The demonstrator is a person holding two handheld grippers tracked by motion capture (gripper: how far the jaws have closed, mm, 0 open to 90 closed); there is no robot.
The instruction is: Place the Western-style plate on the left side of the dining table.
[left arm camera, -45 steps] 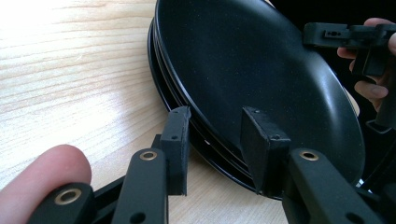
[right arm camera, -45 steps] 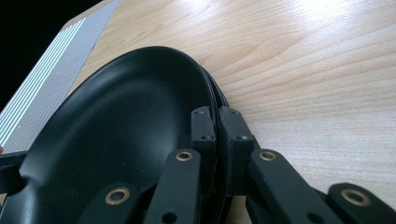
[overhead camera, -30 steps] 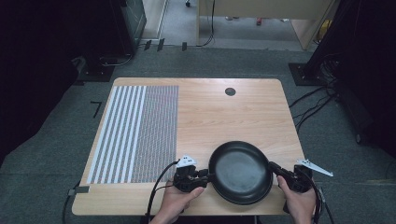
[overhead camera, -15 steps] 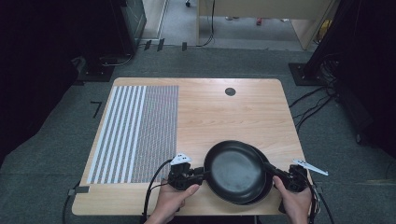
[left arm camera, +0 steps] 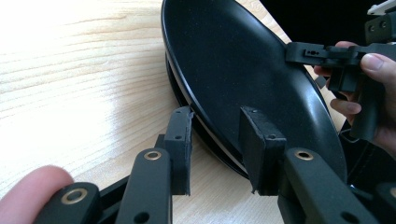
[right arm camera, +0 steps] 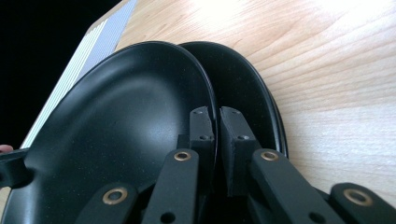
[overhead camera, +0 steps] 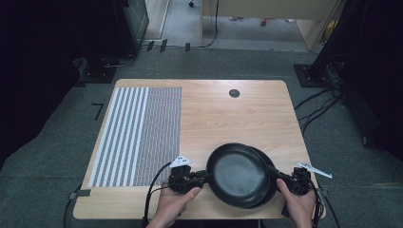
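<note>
Two black plates [overhead camera: 237,175], stacked at lower centre, carry no readable writing. Right gripper [right arm camera: 217,128] jaws clench the upper plate's rim. Left gripper [left arm camera: 217,140] jaws straddle the opposite rim, slightly apart.

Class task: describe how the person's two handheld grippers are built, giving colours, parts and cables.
Both the left gripper and the right gripper are black, with two flat-padded jaws on brass-riveted links. Each carries a pale three-cornered plate and trails a black cable. No sleeves are seen.

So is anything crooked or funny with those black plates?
Yes. The top plate is tilted and slid left off the lower plate, so the stack on the table isn't even. The right gripper pinches its rim; the left gripper's fingers straddle the other edge without touching it.
</note>
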